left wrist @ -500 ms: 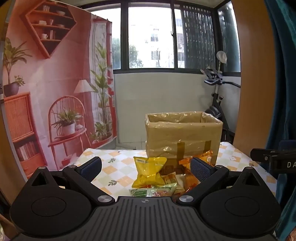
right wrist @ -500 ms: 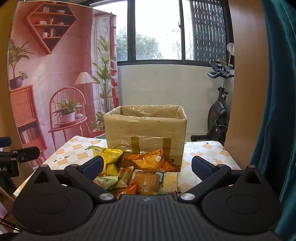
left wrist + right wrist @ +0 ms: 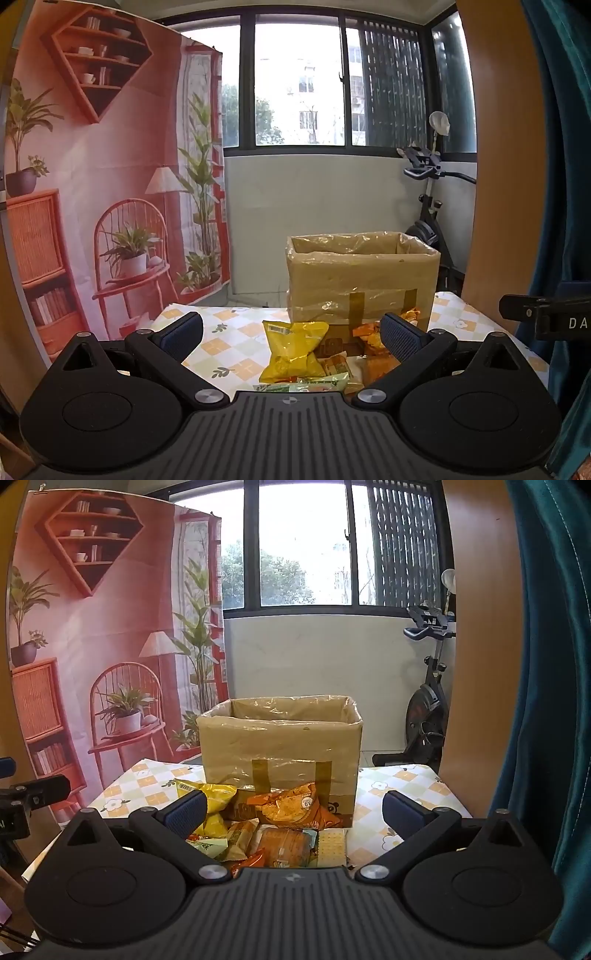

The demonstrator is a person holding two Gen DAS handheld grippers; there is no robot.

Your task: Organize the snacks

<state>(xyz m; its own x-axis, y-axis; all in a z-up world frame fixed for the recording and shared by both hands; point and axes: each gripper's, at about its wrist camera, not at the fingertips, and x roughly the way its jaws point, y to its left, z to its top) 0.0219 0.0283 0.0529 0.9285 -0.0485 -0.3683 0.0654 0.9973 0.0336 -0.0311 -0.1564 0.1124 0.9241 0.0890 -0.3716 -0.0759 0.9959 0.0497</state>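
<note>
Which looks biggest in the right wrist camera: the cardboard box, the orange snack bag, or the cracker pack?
Largest to smallest, as they look in that view:
1. cardboard box
2. orange snack bag
3. cracker pack
The cracker pack lies nearest the camera yet looks smallest, so that order seems safe.

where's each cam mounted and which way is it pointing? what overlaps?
Left wrist: on the left gripper, looking forward and slightly down at the snack pile and box; its open fingers show, with the other gripper at right edge.
Right wrist: on the right gripper, same heading, box more centred; its open fingers show.
Shared: box, snacks, yellow bag, tablecloth, window, bike.
</note>
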